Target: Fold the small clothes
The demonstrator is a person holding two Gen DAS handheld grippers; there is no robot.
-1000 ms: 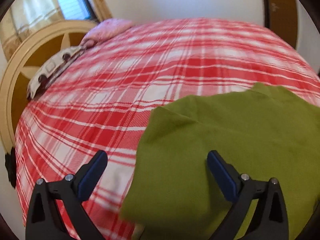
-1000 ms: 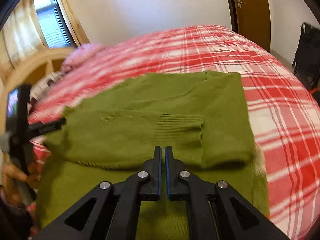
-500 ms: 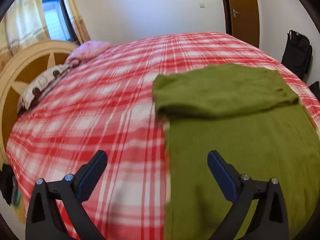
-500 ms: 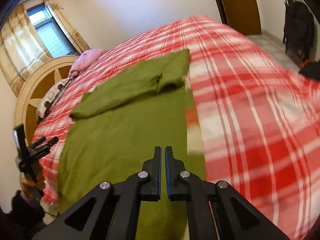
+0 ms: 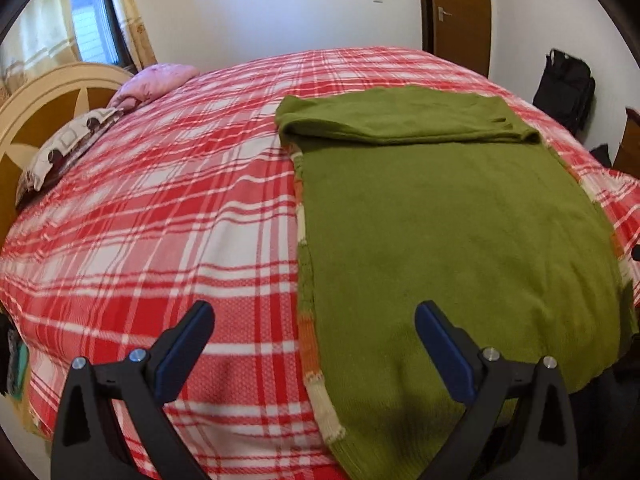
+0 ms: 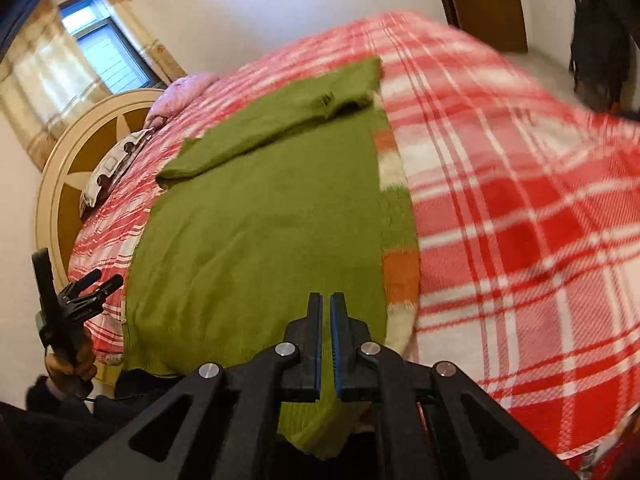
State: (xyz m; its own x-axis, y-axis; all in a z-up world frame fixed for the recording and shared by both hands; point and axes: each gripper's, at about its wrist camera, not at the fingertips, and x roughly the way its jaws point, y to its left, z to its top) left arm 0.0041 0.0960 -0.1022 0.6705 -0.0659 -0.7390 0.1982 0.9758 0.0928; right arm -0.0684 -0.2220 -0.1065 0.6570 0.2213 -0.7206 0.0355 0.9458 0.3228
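Observation:
A green knitted sweater point(image 5: 448, 216) lies flat on the red plaid bed, its sleeves folded across the far end point(image 5: 400, 120). Striped orange and cream edges show along its sides. My left gripper point(image 5: 312, 340) is open and empty above the sweater's near left edge. My right gripper point(image 6: 326, 320) is shut with nothing between its jaws, hovering over the sweater's point(image 6: 260, 220) near right hem. The left gripper point(image 6: 86, 288) shows at the left in the right wrist view, held by a gloved hand.
The red plaid blanket point(image 5: 160, 220) covers the bed. Pillows point(image 5: 72, 140) lie by the round headboard point(image 5: 24, 112) at the far left. A black bag point(image 5: 564, 84) stands by the wall at the right, next to a wooden door point(image 5: 456, 12).
Both grippers have pulled back from the folded sleeves toward the sweater's near hem. The right gripper stays shut and the left stays open.

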